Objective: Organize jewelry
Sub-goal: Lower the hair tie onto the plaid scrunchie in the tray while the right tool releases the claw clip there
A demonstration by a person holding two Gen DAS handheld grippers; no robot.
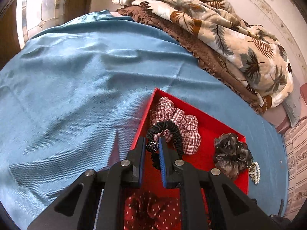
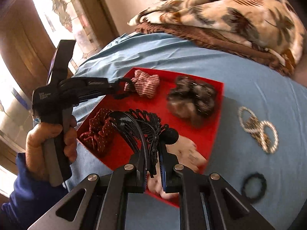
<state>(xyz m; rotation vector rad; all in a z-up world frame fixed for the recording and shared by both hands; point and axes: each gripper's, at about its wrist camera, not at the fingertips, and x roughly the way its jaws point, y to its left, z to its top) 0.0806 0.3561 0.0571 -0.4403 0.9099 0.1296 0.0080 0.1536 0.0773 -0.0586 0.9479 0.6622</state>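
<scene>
A red tray (image 1: 209,122) (image 2: 213,134) lies on the blue bedsheet. My left gripper (image 1: 152,143) is shut on a black hair tie (image 1: 170,127) with a beaded ball, held over the tray's near left side above a red checked scrunchie (image 1: 184,120) (image 2: 146,85). In the right wrist view the left gripper (image 2: 117,87) reaches in from the left, carried by a hand (image 2: 48,143). My right gripper (image 2: 153,153) is shut on a black comb hair clip (image 2: 138,124), over the tray's near edge. A dark floral scrunchie (image 1: 232,153) (image 2: 191,99) and a red dotted scrunchie (image 1: 151,210) (image 2: 97,132) lie in the tray.
Pearl bracelets (image 2: 259,128) (image 1: 255,172) and a black ring hair tie (image 2: 254,186) lie on the sheet (image 1: 67,95) right of the tray. A leaf-print blanket (image 1: 220,34) (image 2: 230,15) is heaped at the back. A pale patterned scrunchie (image 2: 188,153) sits in the tray's near corner.
</scene>
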